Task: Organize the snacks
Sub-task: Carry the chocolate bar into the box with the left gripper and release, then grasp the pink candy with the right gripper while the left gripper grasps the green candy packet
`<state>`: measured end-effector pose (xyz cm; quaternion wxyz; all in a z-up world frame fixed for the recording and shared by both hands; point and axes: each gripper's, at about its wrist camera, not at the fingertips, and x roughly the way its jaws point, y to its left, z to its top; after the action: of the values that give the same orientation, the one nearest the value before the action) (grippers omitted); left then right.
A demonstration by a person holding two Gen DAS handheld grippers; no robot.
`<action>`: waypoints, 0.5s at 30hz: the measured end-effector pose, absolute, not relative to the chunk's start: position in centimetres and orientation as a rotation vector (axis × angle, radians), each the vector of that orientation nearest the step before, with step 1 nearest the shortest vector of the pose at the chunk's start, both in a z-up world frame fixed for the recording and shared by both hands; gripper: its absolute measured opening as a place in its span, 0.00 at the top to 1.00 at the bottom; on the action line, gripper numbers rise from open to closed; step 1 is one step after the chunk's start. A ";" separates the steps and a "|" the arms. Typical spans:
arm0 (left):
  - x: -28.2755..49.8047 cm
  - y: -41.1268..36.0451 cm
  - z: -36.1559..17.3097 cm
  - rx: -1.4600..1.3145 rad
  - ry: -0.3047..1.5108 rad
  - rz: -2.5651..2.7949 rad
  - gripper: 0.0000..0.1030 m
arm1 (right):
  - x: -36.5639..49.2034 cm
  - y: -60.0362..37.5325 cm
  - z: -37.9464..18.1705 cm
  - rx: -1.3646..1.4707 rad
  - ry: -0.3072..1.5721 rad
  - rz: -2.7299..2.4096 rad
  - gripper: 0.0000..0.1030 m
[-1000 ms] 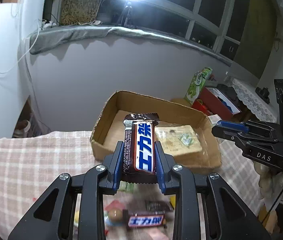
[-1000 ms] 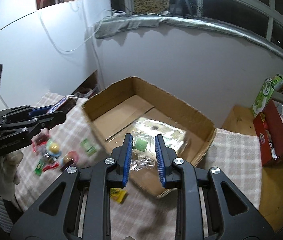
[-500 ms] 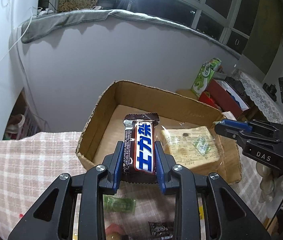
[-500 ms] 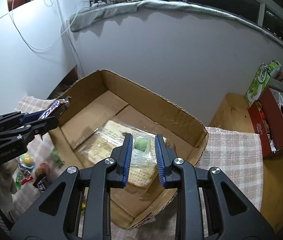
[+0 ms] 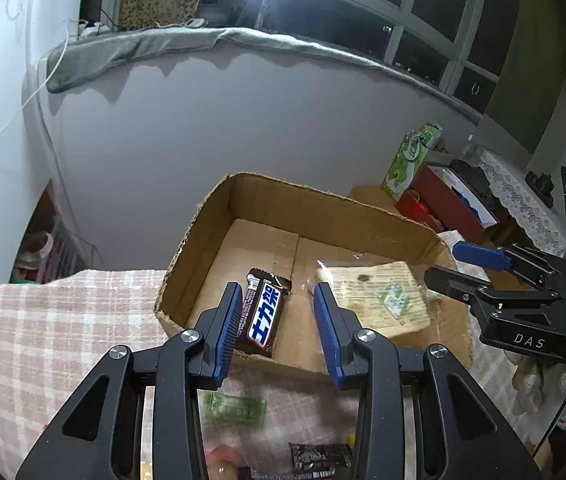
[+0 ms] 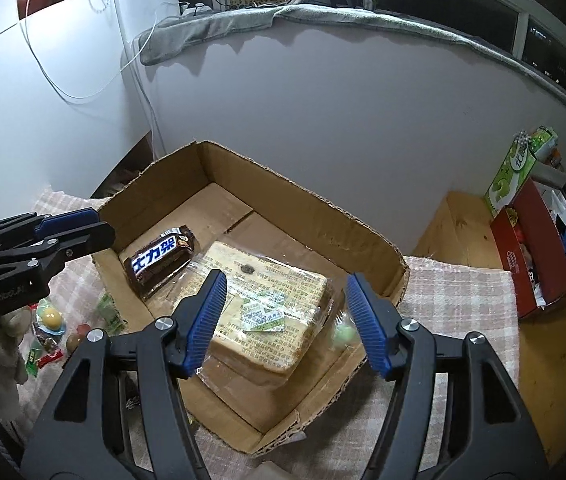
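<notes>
An open cardboard box [image 5: 283, 196] [image 6: 303, 204] stands on the checked cloth. A brown chocolate bar [image 5: 265, 316] [image 6: 161, 258] lies inside it at the near left corner. A wrapped slab of bread [image 5: 379, 300] [image 6: 267, 320] lies beside it in the box. A small green candy [image 6: 342, 334] shows blurred at the bread's right edge. My left gripper [image 5: 279, 312] is open above the bar, not holding it. My right gripper [image 6: 289, 308] is open over the bread and empty.
Loose snacks lie on the cloth in front of the box: a green packet [image 5: 235, 408], a dark packet [image 5: 319, 456], and several sweets [image 6: 49, 320]. A red box [image 6: 539, 248] and a green carton [image 6: 519, 168] stand on a wooden table to the right.
Both grippers have opened. The chocolate bar has left my left gripper and now lies in the box. The green candy has left my right gripper and is by the bread.
</notes>
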<state>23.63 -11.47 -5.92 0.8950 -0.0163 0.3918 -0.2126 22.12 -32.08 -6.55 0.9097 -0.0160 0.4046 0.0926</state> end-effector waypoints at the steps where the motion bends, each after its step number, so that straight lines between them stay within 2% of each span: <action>1: 23.4 -11.3 -5.6 -0.036 0.807 -0.436 0.66 | 21.9 -32.1 -6.4 -0.031 0.833 0.191 0.37; 15: 16.5 -5.6 -1.4 -0.064 0.691 -0.390 0.66 | 15.7 -30.5 -3.0 -0.041 0.760 0.273 0.37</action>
<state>16.50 -5.61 -1.41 0.9217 -0.0314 0.3367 -0.1901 15.72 -30.45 -3.05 0.9194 -0.0197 0.3696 0.1329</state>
